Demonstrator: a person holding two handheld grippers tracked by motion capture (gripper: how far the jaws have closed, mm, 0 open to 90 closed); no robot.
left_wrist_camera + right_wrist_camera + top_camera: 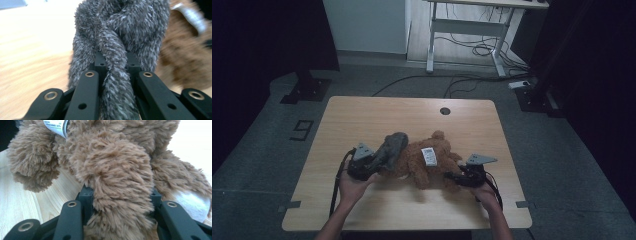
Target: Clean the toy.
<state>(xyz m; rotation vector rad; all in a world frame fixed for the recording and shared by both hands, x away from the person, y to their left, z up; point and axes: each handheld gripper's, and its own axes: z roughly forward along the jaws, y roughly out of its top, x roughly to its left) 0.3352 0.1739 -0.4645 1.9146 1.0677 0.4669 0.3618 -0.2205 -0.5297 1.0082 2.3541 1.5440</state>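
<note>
While its jaws pinch shaggy brown plush limb [117, 182], right claw [452, 176]; left claw [368, 167] around fuzzy grey cloth [117, 50].

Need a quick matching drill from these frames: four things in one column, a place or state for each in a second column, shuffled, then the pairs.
Things
1. left gripper
2. right gripper
3. white tag
4. round hole

Places or states
A. in the table top near its far edge
B. shut on a limb of the brown plush toy
C. lying on the brown plush toy's body
D. shut on a twist of the grey fuzzy cloth

Pairs: 1-D, 2-B, 3-C, 4-A
</note>
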